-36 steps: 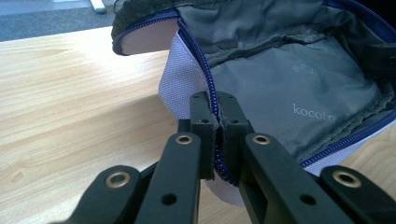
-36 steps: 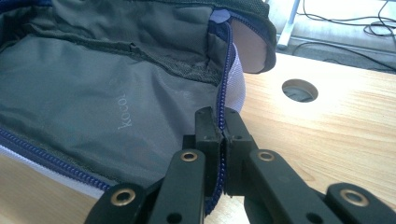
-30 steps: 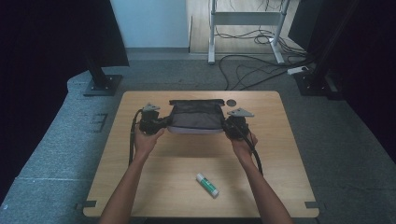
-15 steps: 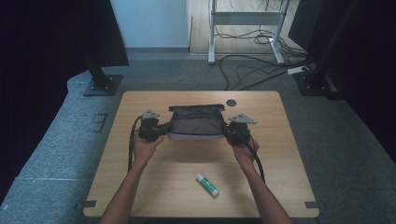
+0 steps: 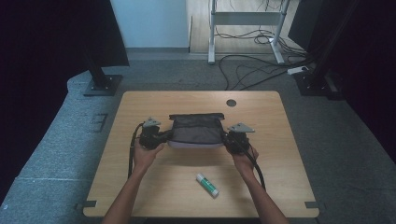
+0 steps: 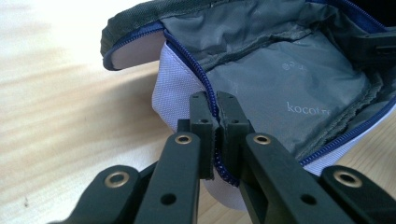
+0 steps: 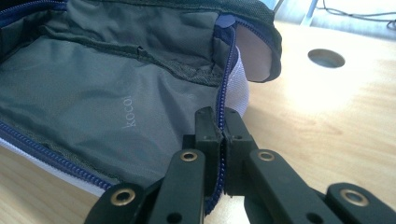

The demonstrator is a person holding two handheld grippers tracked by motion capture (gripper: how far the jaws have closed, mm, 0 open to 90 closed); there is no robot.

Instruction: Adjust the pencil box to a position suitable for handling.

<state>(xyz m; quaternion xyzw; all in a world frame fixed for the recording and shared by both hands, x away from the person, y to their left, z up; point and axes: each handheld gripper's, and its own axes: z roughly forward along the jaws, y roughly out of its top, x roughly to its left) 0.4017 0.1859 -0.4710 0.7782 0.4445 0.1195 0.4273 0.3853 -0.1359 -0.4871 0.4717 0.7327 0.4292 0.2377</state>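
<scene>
The pouch (image 5: 195, 130) lies unzipped near the middle of the table (image 5: 140, 196), slightly toward the far side, its dark grey lining facing up and its pale outer fabric showing along the near edge. It appears to be soft, thin cloth with no stiff frame: the lining is creased and the walls slump. It is judged light and easily deformed, not fragile; it will sag or fold if lifted from one side alone. The firmest purchase is the zipper-edged rim, where the seam gives the fabric body.

The left gripper (image 6: 211, 122) is clamped on the pouch's left-end rim, its jaws pressed together over the blue zipper tape (image 6: 184, 58). The right gripper (image 7: 223, 128) is likewise pinched on the right-end rim, jaws together across the zipper line. In the high view the two hands sit at opposite ends of the pouch, forearms reaching forward from the near edge, wrists roughly level and low over the tabletop, grippers pointing inward toward each other.

A glue stick (image 5: 207, 184) lies on the table near the person, well apart from the pouch.
</scene>
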